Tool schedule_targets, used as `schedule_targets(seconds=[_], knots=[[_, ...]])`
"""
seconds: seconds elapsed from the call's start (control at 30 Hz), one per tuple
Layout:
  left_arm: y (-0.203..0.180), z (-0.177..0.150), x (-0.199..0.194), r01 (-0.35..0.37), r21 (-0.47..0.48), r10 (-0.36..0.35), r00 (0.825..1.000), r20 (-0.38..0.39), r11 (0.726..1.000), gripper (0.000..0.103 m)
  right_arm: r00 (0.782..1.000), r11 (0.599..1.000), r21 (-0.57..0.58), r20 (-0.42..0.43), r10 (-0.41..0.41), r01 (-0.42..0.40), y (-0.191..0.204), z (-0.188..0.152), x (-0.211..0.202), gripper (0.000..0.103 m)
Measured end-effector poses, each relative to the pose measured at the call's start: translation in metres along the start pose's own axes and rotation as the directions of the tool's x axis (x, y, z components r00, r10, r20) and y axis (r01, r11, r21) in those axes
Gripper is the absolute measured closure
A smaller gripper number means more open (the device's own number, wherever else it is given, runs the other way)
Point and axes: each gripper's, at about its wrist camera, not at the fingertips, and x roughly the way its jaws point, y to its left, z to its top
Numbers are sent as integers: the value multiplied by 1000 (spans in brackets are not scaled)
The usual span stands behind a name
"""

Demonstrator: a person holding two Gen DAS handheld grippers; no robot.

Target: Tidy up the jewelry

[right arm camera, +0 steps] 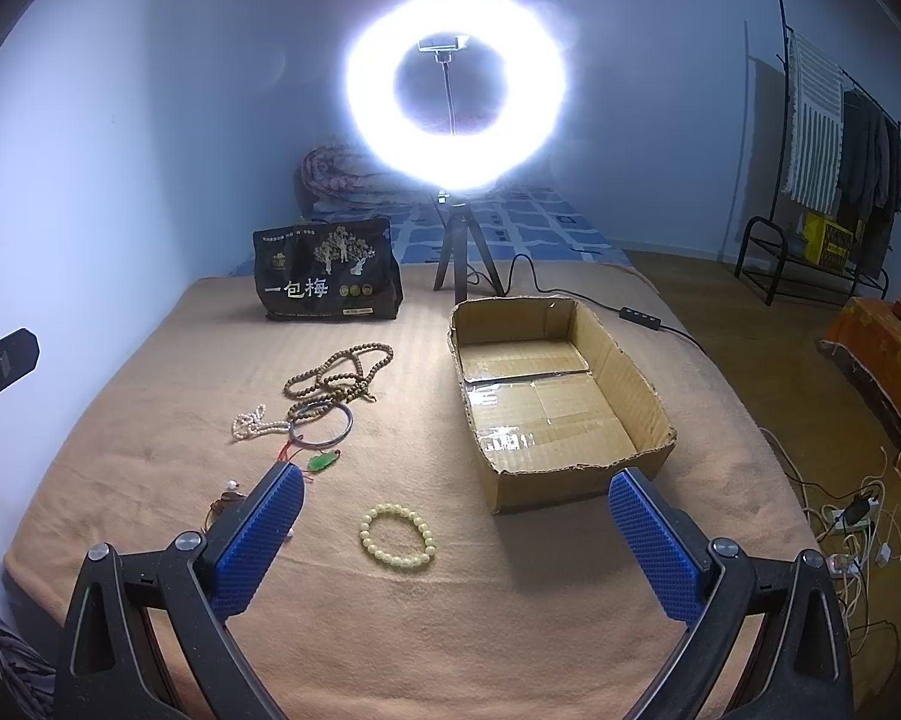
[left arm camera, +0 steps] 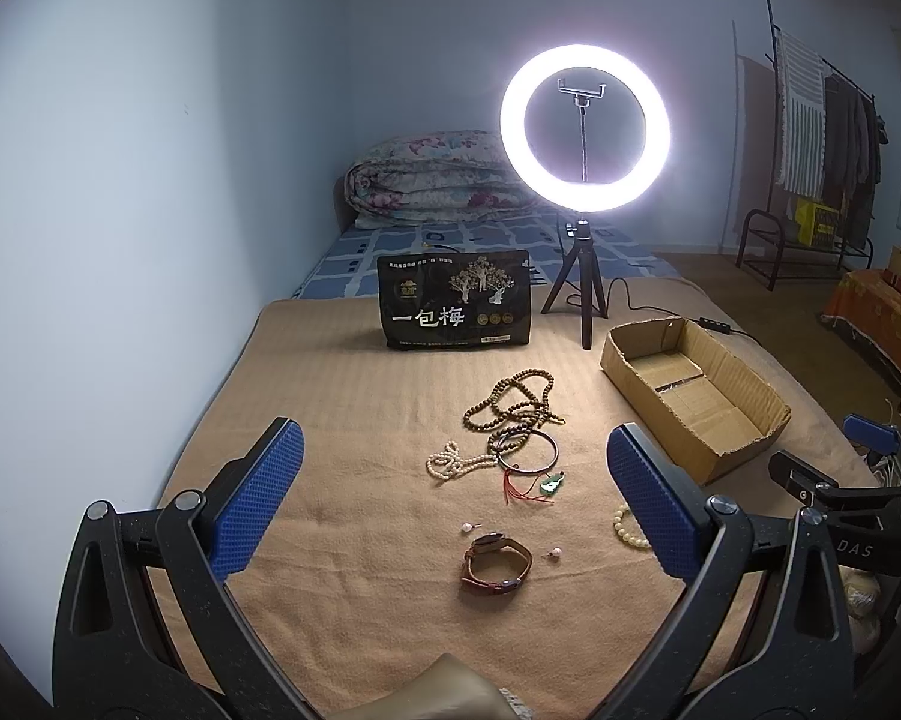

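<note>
Both grippers hang above the tan blanket (right arm camera: 510, 630) with nothing between their pads. The left gripper (left arm camera: 450, 498) has its fingers spread wide, and so does the right gripper (right arm camera: 456, 531).

Nearest the right gripper, at about 11 o'clock from its midpoint in the right wrist view, lies 1 pale yellow bead bracelet (right arm camera: 397, 536), a flat ring with no long axis. It sits between the spread fingers, so the right hand looks the nearer one for it. The cardboard box (right arm camera: 642, 384) lies at 1 o'clock beyond it, open, with nothing inside that I can see, its long axis running away from the camera.

Under the left gripper, at 6 o'clock, lies 1 brown strap watch (left arm camera: 497, 567), coiled, with 2 small pink studs (left arm camera: 467, 527) flanking it. Farther, at 12 o'clock, come 1 green pendant on red cord (left arm camera: 551, 485), 1 dark bangle (left arm camera: 528, 450), 1 white pearl strand (left arm camera: 450, 462) and 1 long wooden bead string (left arm camera: 519, 396), overlapping in a heap.

Farthest stand 1 black snack bag (left arm camera: 453, 307) and 1 ring light (left arm camera: 584, 126).
</note>
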Motion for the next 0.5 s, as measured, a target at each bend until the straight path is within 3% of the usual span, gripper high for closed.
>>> schedule_targets(seconds=[0.5], knots=[[0,0,0,0,-1,0,1000,2,1000,0,1000,1000,-2,-4,6,-6,1,0,1,0]])
